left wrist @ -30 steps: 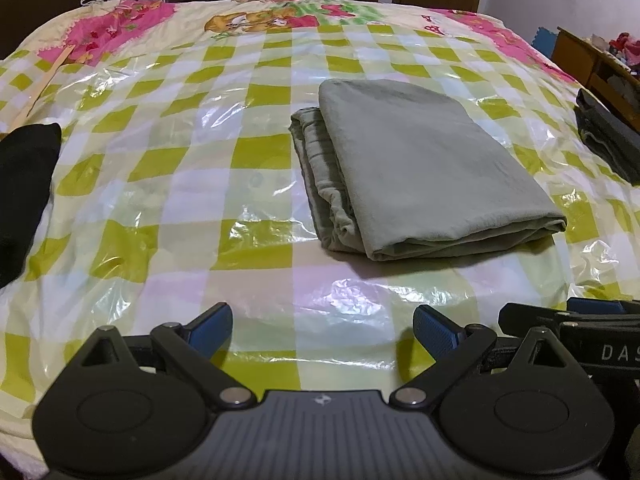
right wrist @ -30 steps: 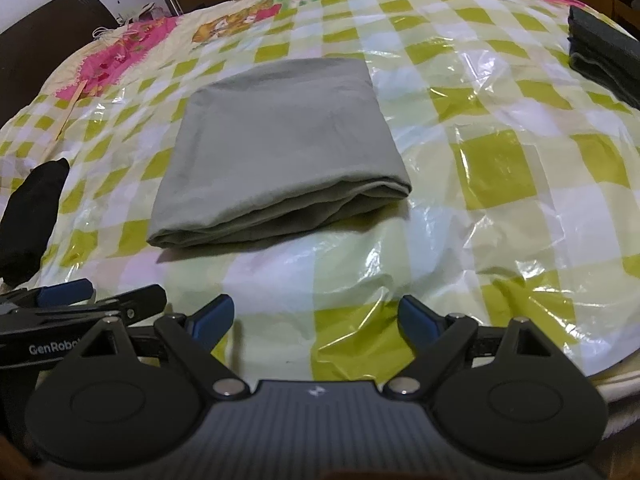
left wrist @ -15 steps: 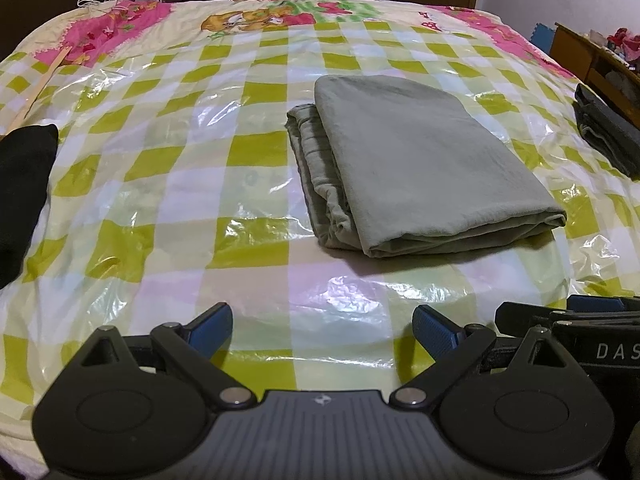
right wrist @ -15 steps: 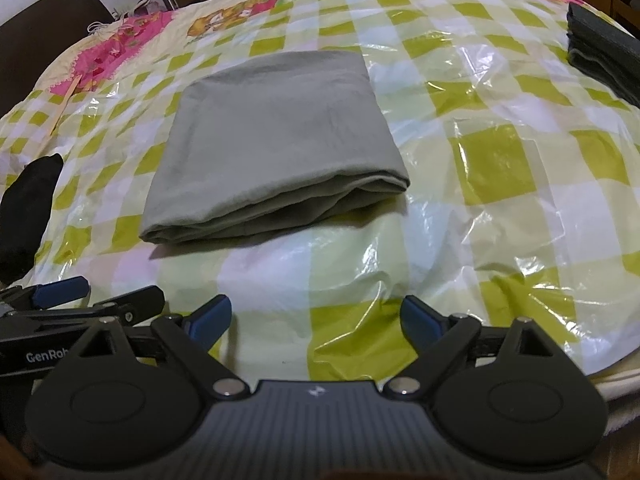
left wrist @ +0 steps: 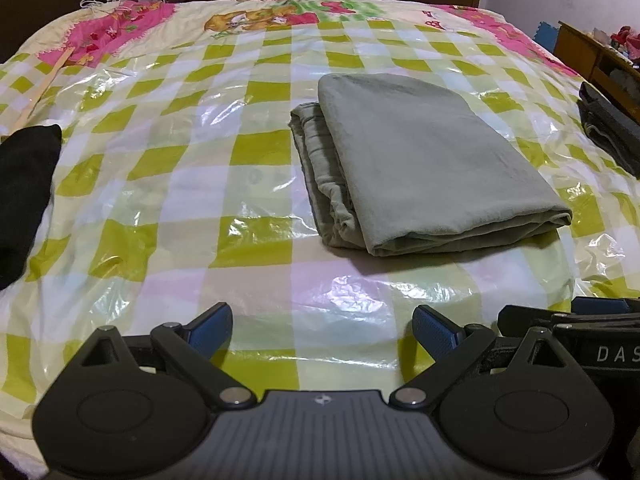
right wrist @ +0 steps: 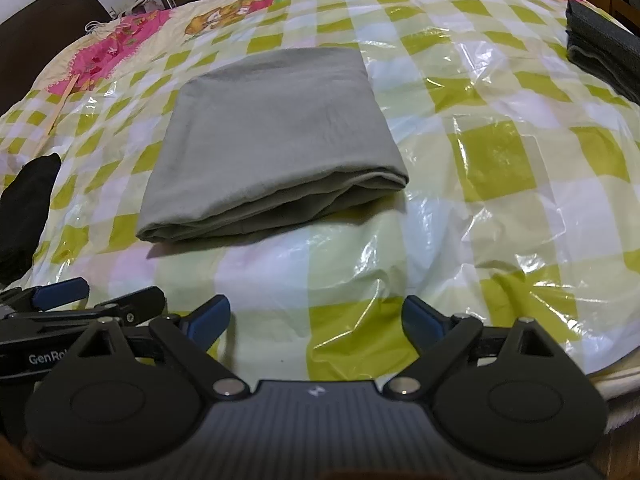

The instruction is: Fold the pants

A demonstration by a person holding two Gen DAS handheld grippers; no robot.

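Grey-green pants (left wrist: pixel 424 160) (right wrist: pixel 276 136) lie folded into a thick rectangle on the checked bed cover, layered edges showing on their left side in the left wrist view. My left gripper (left wrist: pixel 322 330) is open near the bed's front edge, well short of the pants, with nothing between its blue pads. My right gripper (right wrist: pixel 316 322) is open too, side by side with the left one and also empty. The right gripper (left wrist: pixel 580 320) shows at the right edge of the left wrist view; the left gripper (right wrist: pixel 92 300) shows at the lower left of the right wrist view.
A shiny plastic sheet (left wrist: pixel 200 208) covers the green-and-white checked bed. Black cloth (left wrist: pixel 24 192) (right wrist: pixel 28 208) lies at the left edge. A dark folded garment (left wrist: pixel 608 128) (right wrist: pixel 604 52) sits at the right edge. A wooden stick (left wrist: pixel 44 84) lies far left. Wooden furniture (left wrist: pixel 584 52) stands beyond the right side.
Both grippers have tilted up and drawn back slightly, so the pants sit a little lower and farther in view. The pants have not moved and both grippers remain open.
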